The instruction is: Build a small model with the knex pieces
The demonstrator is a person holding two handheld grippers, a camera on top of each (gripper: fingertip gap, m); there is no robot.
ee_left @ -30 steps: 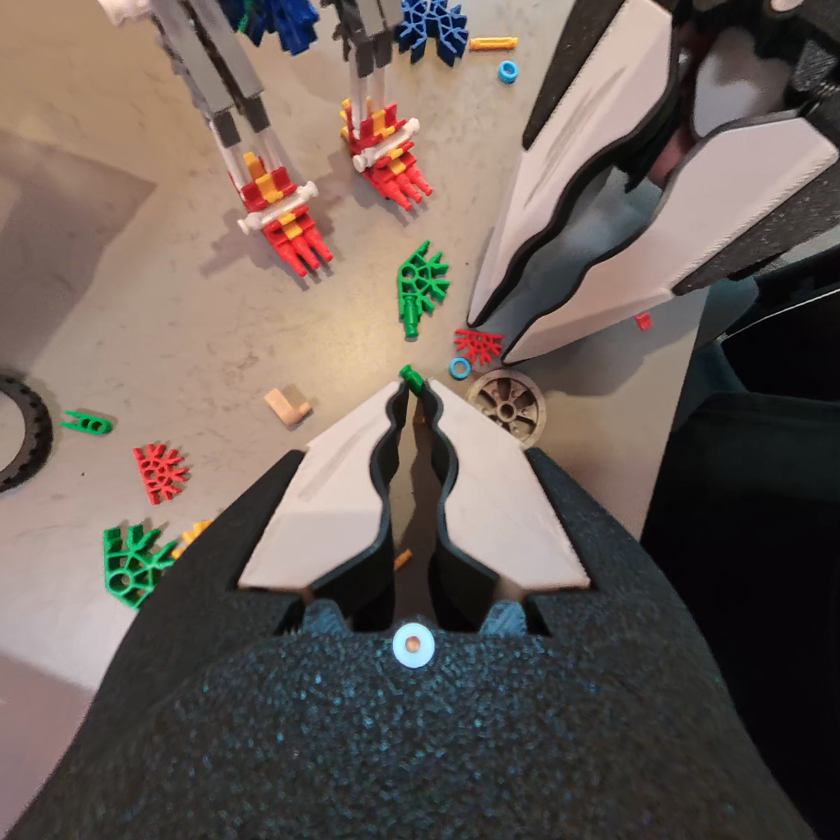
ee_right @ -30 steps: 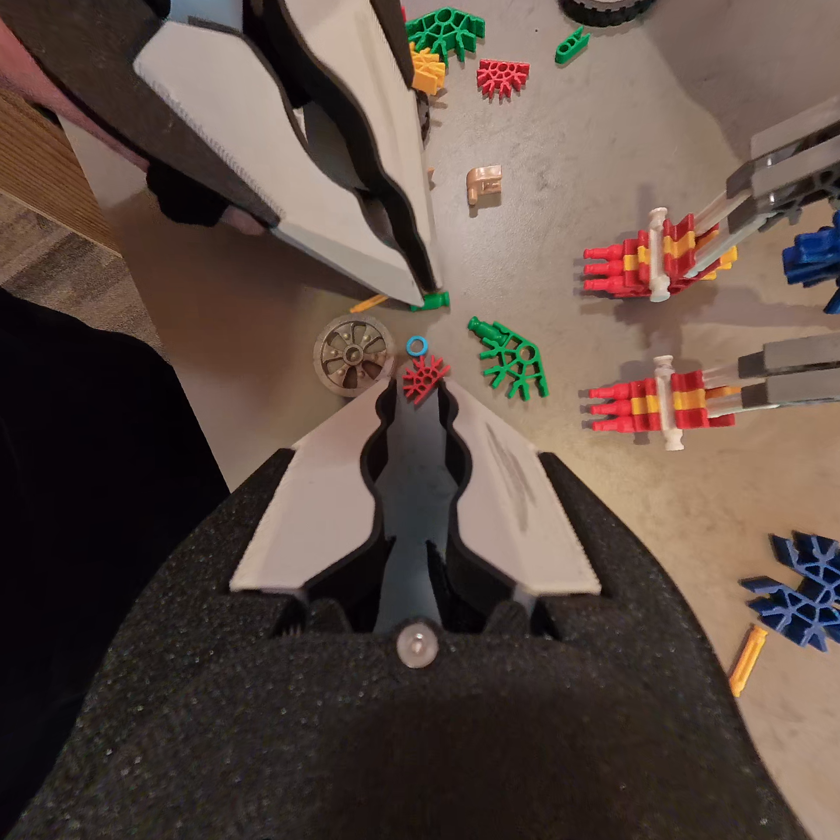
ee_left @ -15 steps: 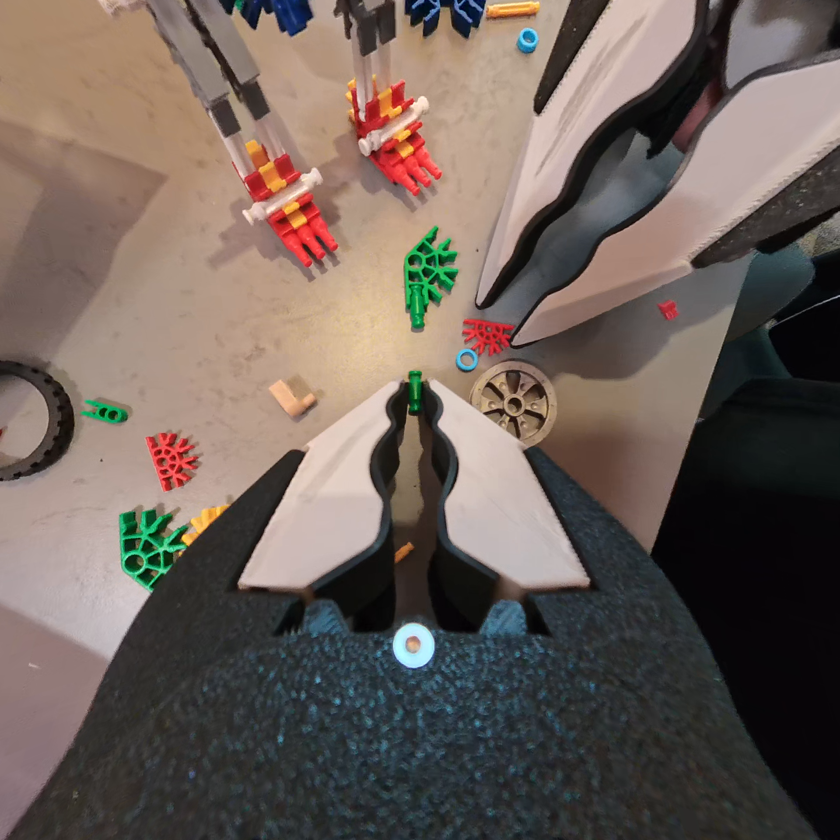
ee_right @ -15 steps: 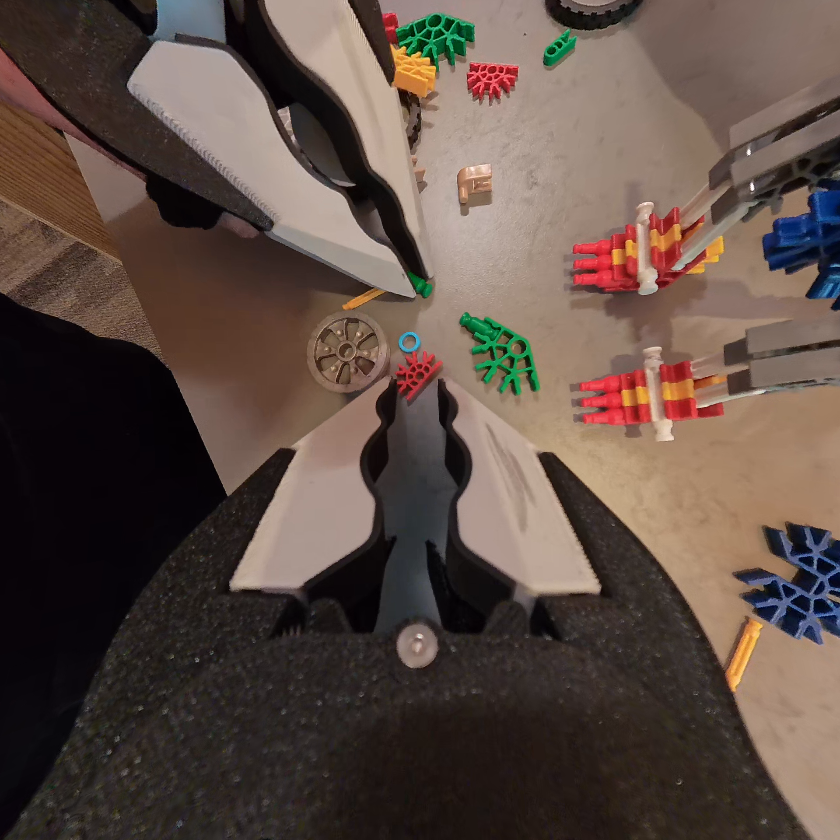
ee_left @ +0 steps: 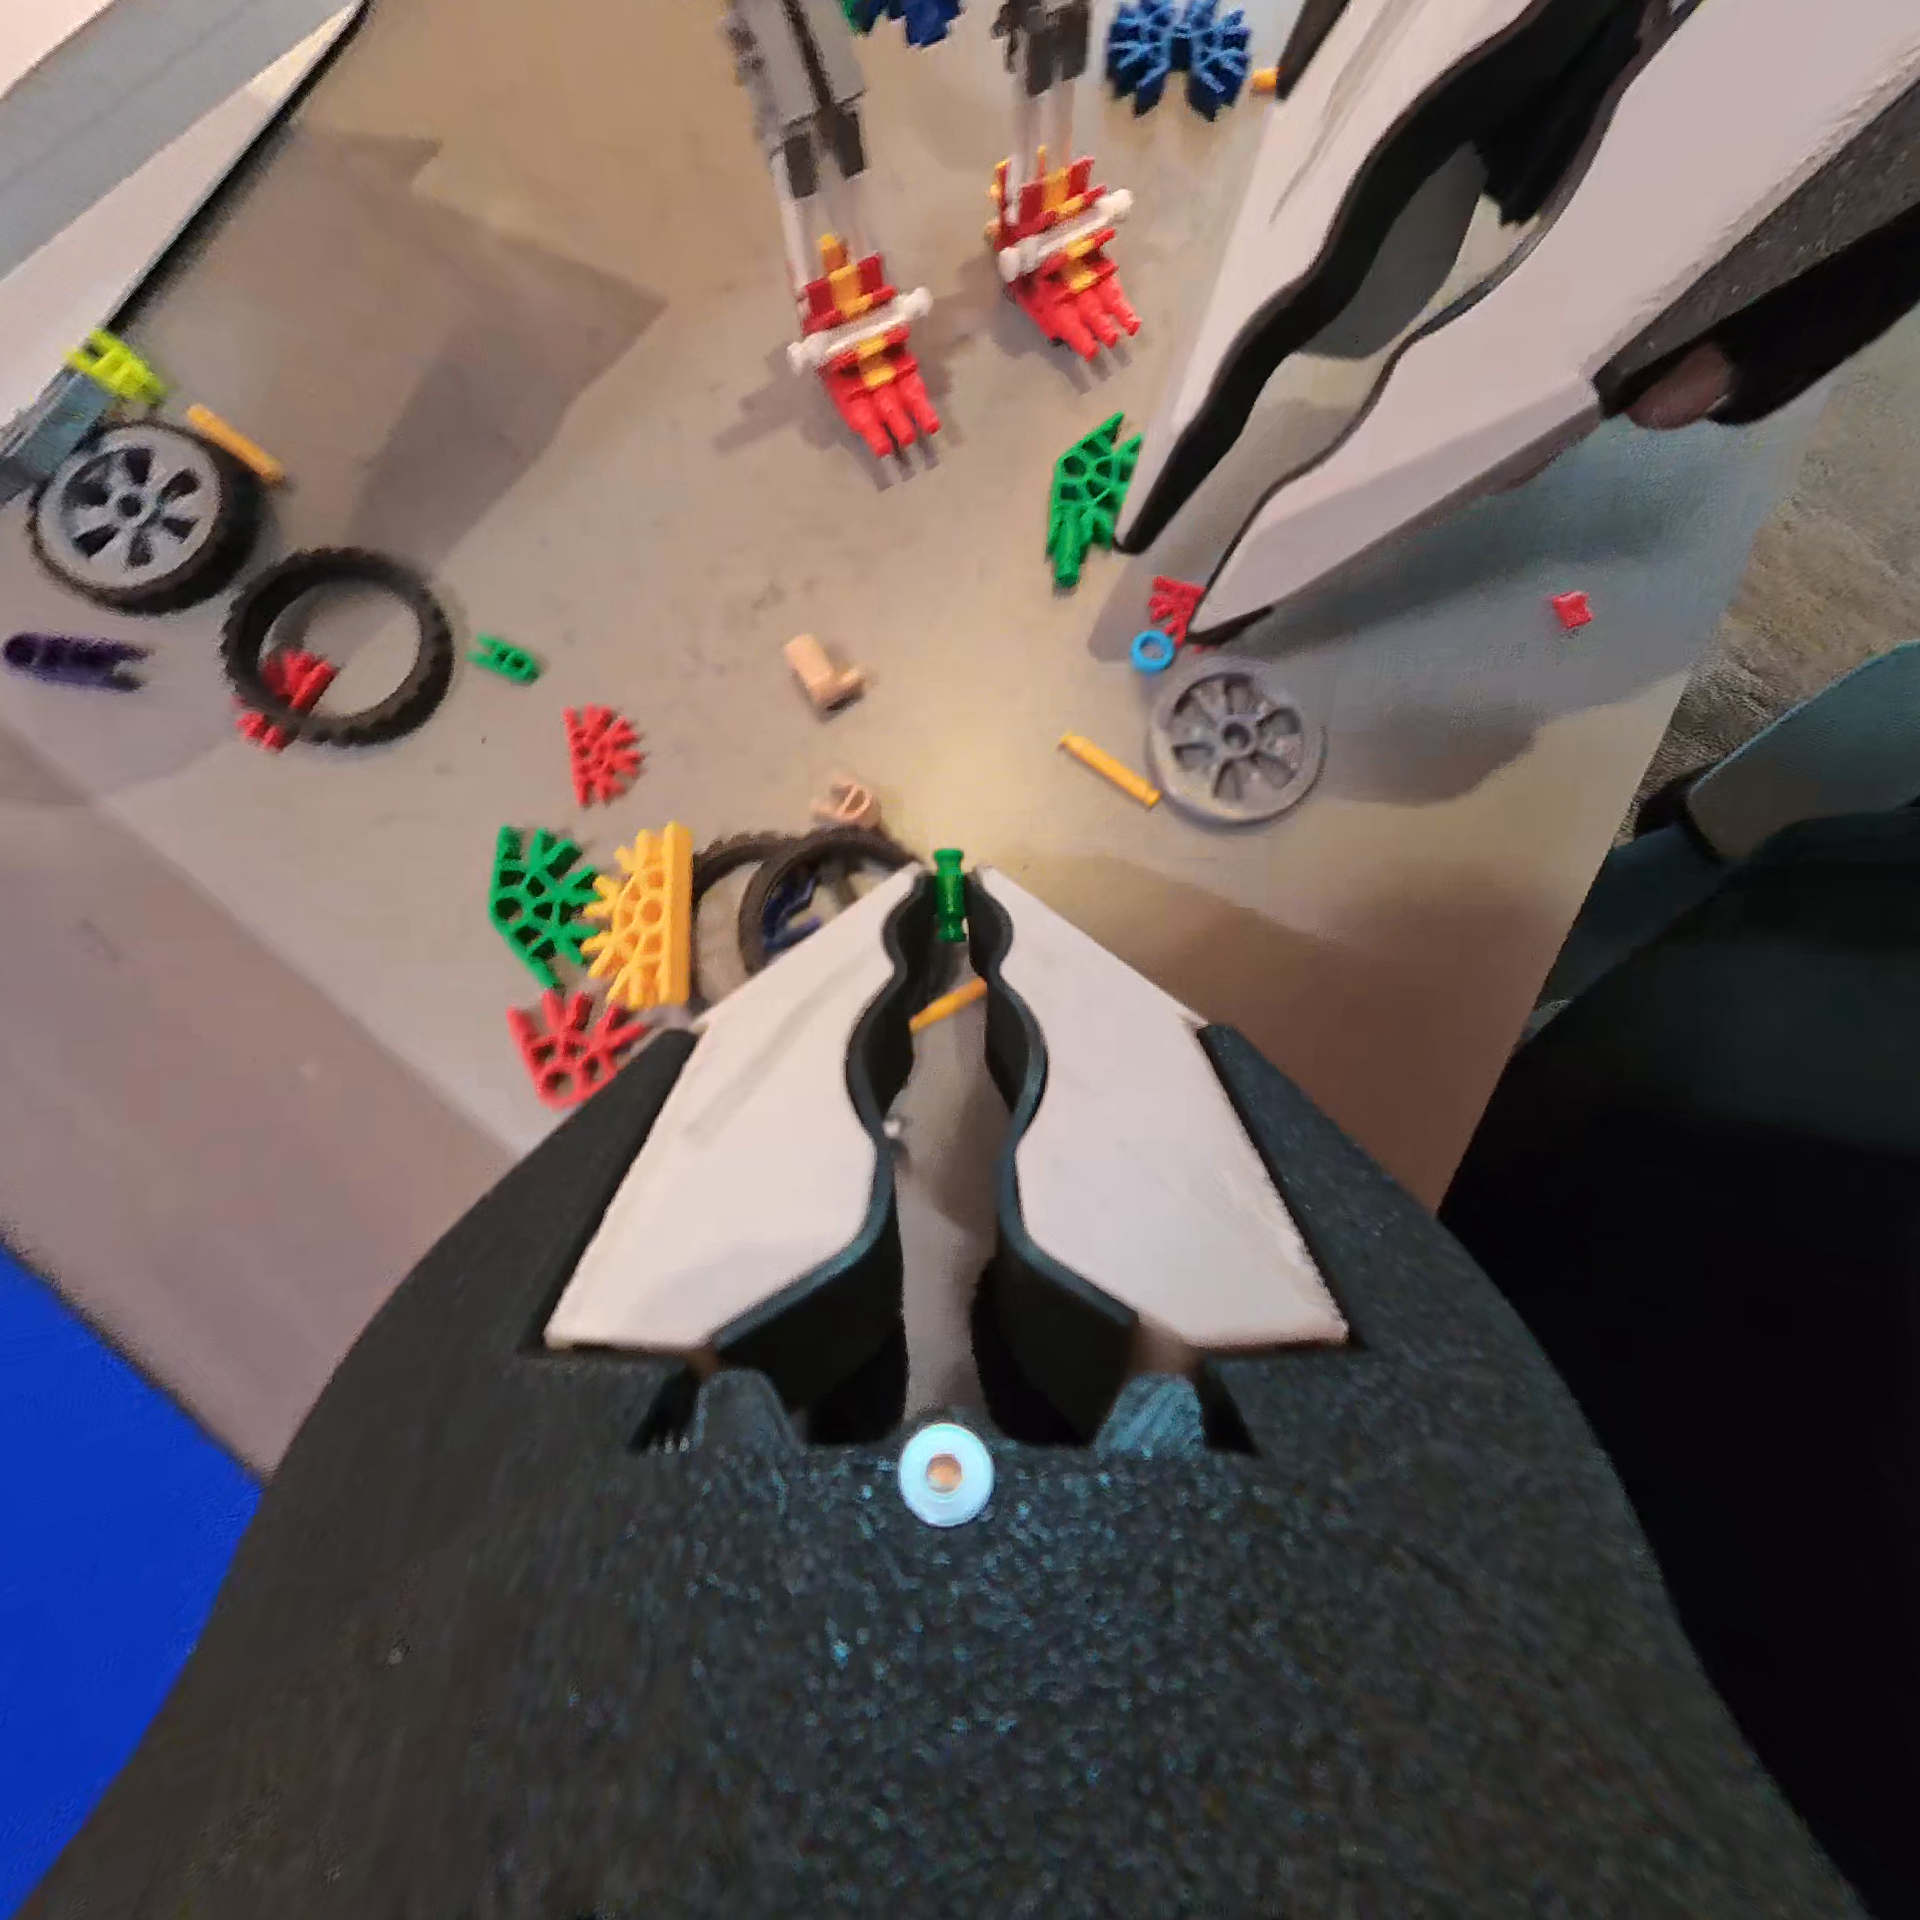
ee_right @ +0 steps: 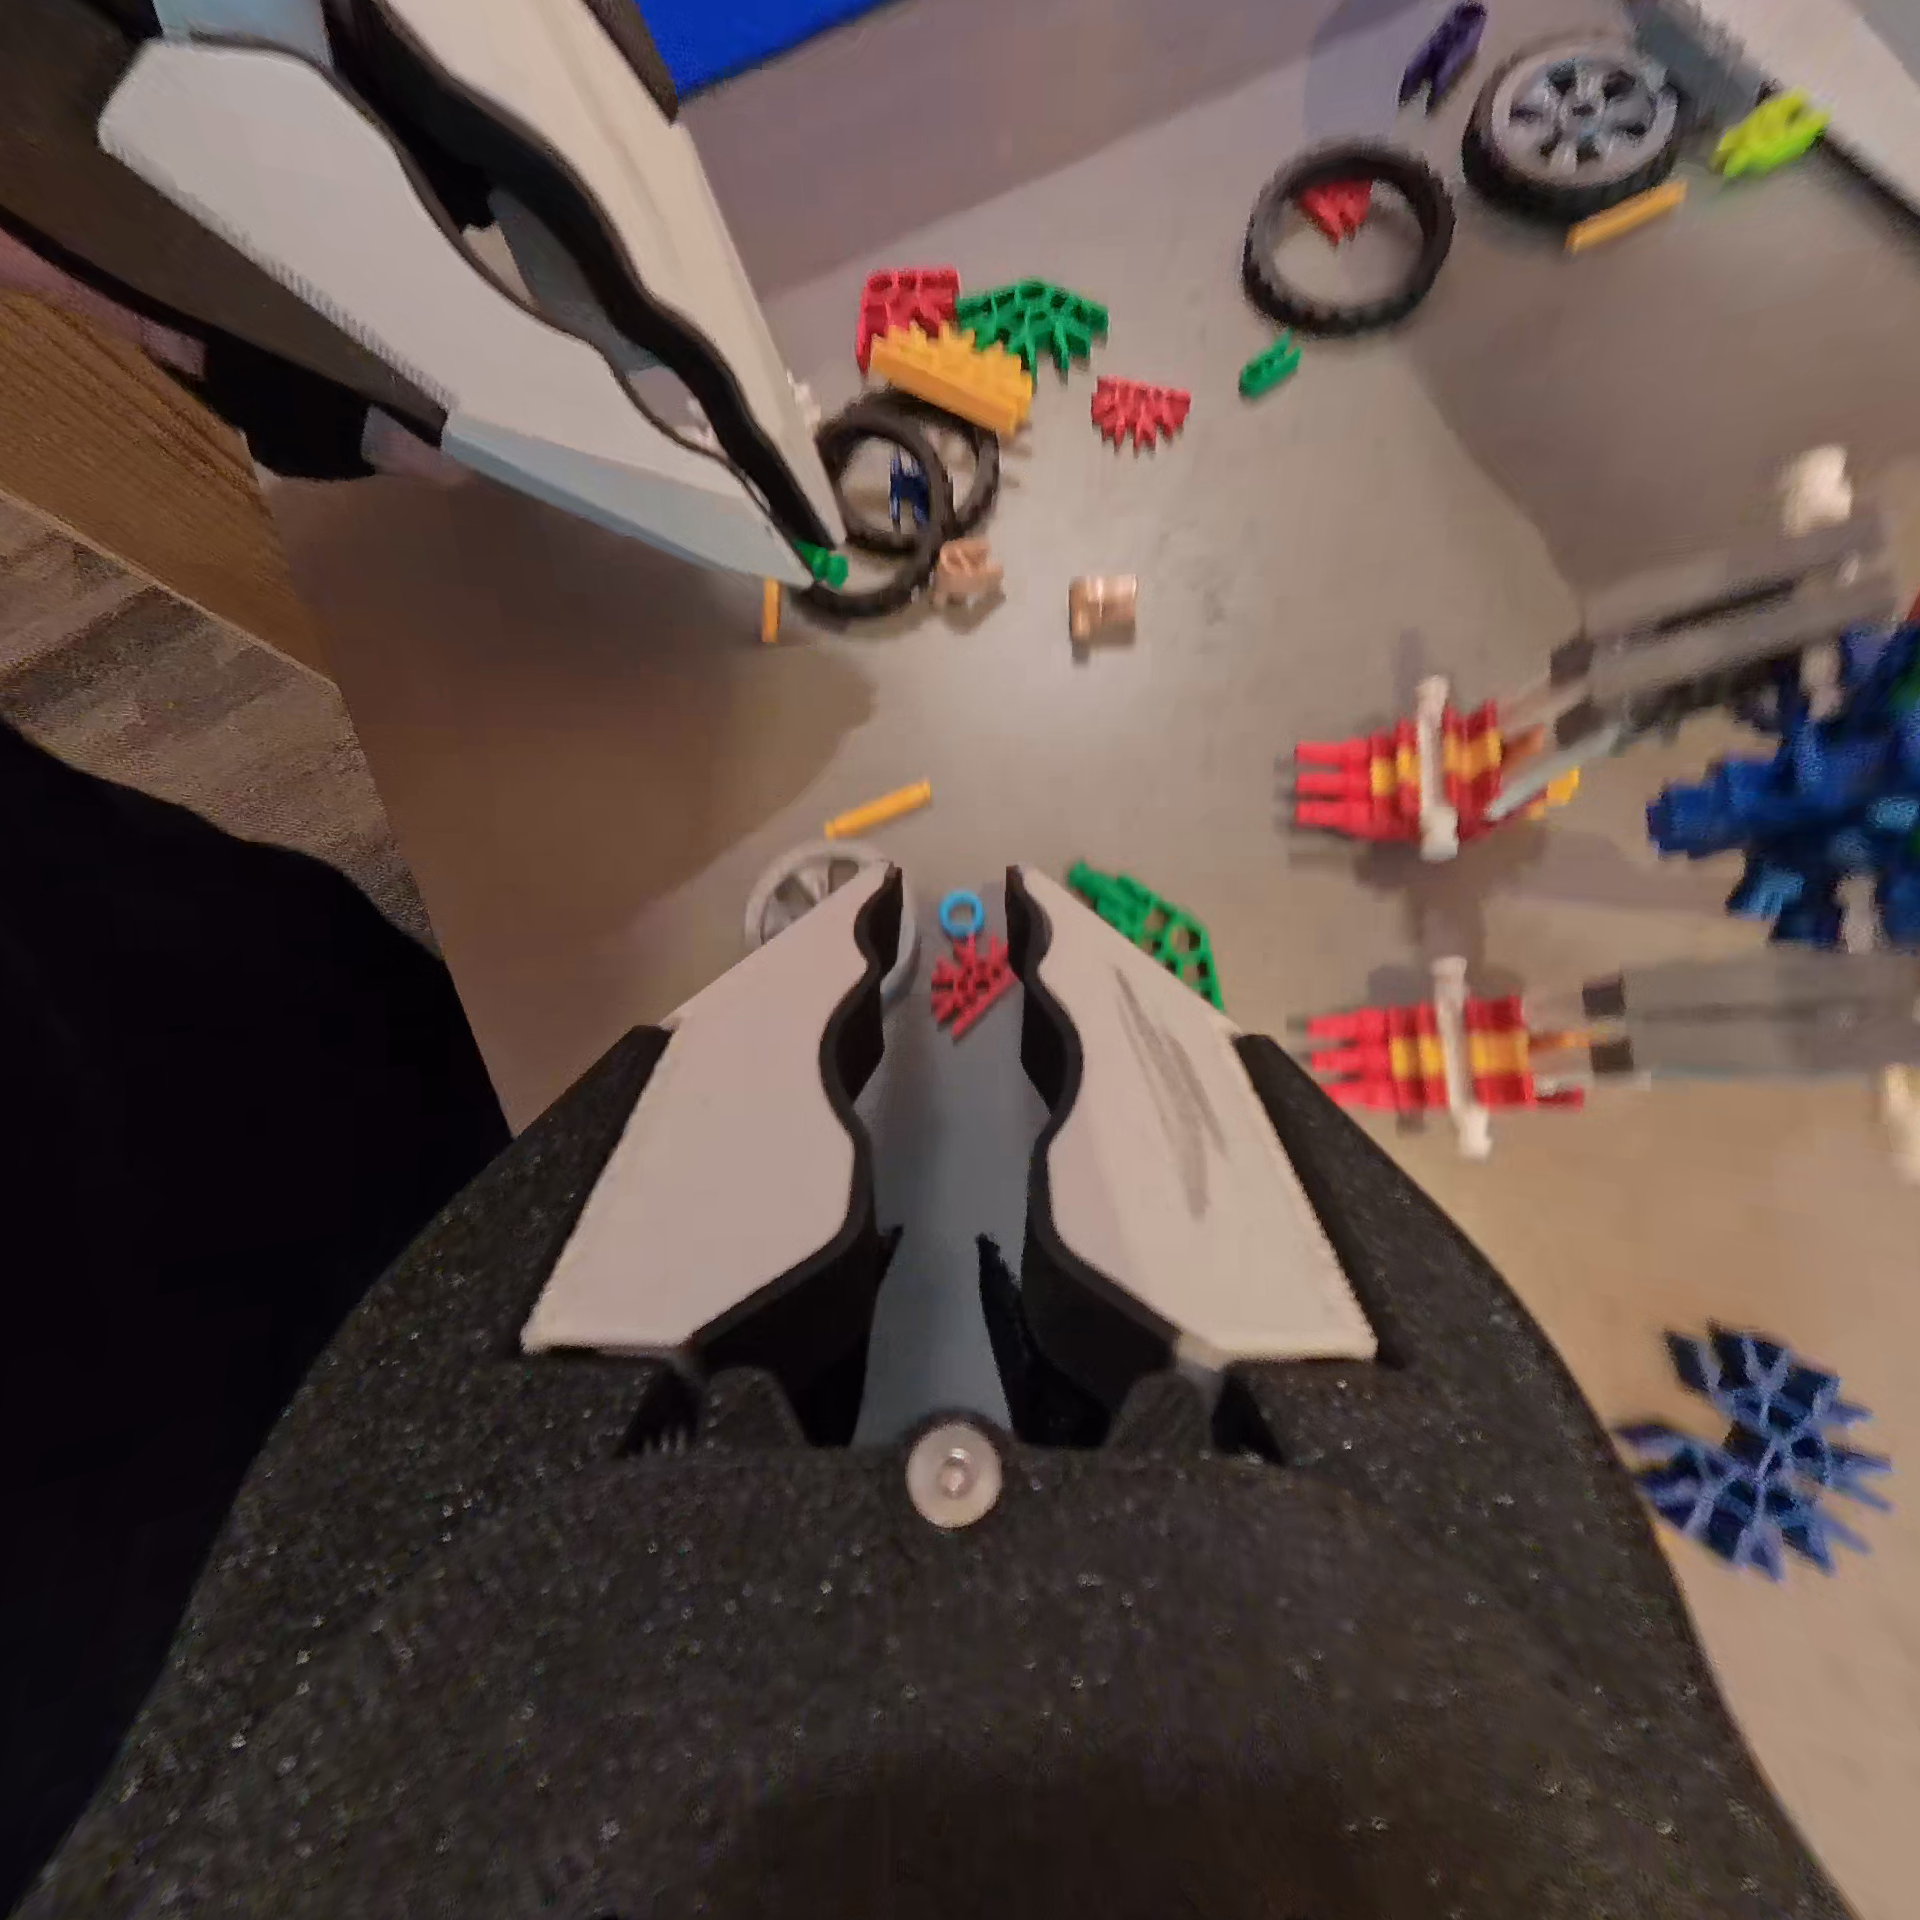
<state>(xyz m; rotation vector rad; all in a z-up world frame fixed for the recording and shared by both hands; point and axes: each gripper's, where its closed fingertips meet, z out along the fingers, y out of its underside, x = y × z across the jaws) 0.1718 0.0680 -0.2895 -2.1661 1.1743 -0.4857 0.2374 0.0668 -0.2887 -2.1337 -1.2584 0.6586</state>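
My left gripper is shut on a short green rod, held upright between its tips above the table. It also shows at the top left of the right wrist view, with the green rod at its tips. My right gripper is open and low over the table. Its fingers straddle a small red fan connector and a blue ring. In the left wrist view the right gripper stands beside a green fan connector.
A grey wheel hub and a yellow rod lie near the table's right edge. Two red-and-yellow feet of a built model stand farther off. Black tyres, a wheel and loose connectors lie to the left. Across from one pair of fingers to the other is roughly 8 cm.
My left gripper has pulled back and to the left with the green rod in it. My right gripper has moved forward so its fingers now straddle the red connector.
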